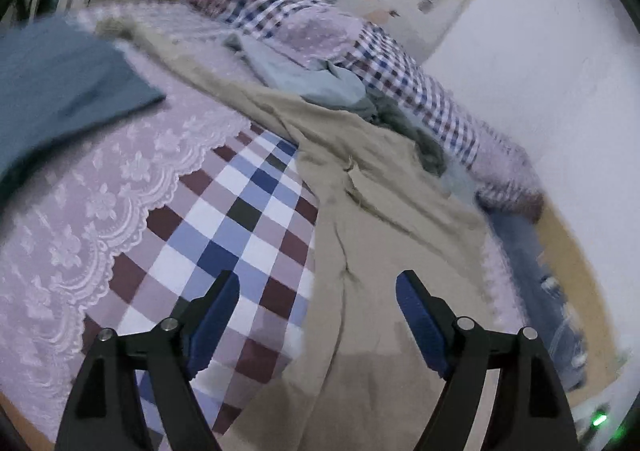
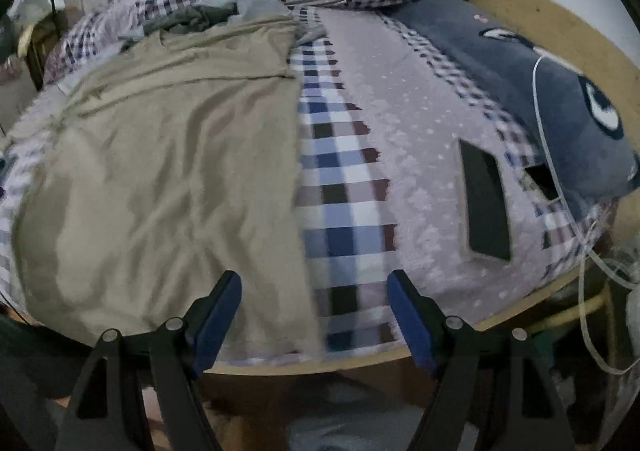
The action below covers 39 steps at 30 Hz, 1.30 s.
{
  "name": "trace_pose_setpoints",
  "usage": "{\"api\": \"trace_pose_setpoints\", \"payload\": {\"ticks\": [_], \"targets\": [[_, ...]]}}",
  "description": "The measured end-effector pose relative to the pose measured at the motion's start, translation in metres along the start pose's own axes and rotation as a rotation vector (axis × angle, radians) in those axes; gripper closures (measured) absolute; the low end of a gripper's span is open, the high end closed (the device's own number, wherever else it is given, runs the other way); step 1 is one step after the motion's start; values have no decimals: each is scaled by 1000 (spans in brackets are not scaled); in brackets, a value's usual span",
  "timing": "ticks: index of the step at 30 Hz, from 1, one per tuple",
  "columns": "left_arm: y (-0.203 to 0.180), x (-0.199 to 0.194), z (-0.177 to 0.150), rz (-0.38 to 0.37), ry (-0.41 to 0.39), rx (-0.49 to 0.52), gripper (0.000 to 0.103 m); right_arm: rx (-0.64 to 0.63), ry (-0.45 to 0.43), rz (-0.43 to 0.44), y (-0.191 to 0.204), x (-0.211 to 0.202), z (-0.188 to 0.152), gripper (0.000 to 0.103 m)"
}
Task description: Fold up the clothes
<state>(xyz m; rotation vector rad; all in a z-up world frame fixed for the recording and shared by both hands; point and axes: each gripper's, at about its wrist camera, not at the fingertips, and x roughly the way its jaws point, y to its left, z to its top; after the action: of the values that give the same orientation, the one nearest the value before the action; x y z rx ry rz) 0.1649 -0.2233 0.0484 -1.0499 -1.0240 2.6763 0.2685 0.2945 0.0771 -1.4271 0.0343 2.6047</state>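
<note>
Lying creased, beige garment (image 2: 160, 171) covers checked bedspread (image 2: 344, 171).

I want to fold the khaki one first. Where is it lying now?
The khaki garment lies spread on the checked bedspread, left of centre in the right wrist view, its far end against a crumpled grey-green garment.

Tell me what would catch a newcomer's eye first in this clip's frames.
The large beige garment spread across the checked bedspread dominates both views, lying under the open left hand-held gripper and beside the open right hand-held gripper. At the bed's right edge in the right wrist view sits a dark grey cushion with a cartoon face. A blue-grey cloth lies at the left in the left wrist view.
</note>
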Motion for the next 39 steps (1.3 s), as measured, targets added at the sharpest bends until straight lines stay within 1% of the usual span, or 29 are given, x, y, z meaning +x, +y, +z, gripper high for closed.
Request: {"api": "trace_pose_setpoints", "payload": {"ticks": [1, 4, 7, 10, 13, 16, 19, 20, 21, 22, 23, 26, 29, 30, 32, 33, 34, 36, 38, 39], "targets": [[6, 1, 3, -23, -5, -35, 19, 12, -5, 15, 3, -3, 0, 24], [21, 4, 16, -73, -35, -103, 19, -7, -68, 48, 27, -18, 12, 24], [31, 10, 29, -91, -64, -143, 19, -43, -137, 107, 60, -33, 31, 24], [44, 21, 45, -118, -77, -202, 19, -109, -177, 199, 105, -43, 56, 24], [57, 31, 61, -144, -90, -260, 19, -231, -205, 304, 167, -49, 84, 24], [70, 42, 77, -171, -103, -317, 19, -340, -223, 361, 221, -48, 108, 24], [83, 45, 100, -178, -129, -325, 19, -457, -234, 427, 279, -42, 134, 24], [87, 46, 107, -181, -137, -327, 19, -495, -233, 459, 301, -39, 143, 27], [91, 48, 112, -182, -139, -330, 19, -533, -232, 491, 322, -36, 152, 38], [95, 49, 116, -183, -141, -332, 19, -570, -230, 523, 344, -32, 160, 46], [99, 51, 121, -183, -142, -335, 19, -598, -221, 540, 362, -27, 165, 54], [111, 55, 135, -186, -148, -342, 19, -709, -202, 602, 426, -8, 182, 55], [123, 59, 149, -188, -153, -350, 19, -795, -172, 638, 488, 22, 198, 55], [127, 60, 153, -189, -155, -352, 19, -812, -158, 647, 503, 33, 204, 57], [136, 63, 163, -191, -158, -358, 19, -838, -138, 627, 537, 63, 219, 57], [137, 61, 164, -203, -163, -379, 19, -850, -128, 617, 554, 79, 227, 57], [137, 60, 166, -206, -163, -381, 19, -852, -117, 603, 571, 99, 238, 59], [137, 59, 170, -211, -162, -385, 19, -863, -107, 569, 591, 125, 250, 72], [139, 59, 171, -205, -168, -383, 19, -880, -96, 526, 612, 153, 262, 78], [141, 58, 171, -203, -172, -387, 19, -894, -88, 515, 621, 164, 266, 79]]}}
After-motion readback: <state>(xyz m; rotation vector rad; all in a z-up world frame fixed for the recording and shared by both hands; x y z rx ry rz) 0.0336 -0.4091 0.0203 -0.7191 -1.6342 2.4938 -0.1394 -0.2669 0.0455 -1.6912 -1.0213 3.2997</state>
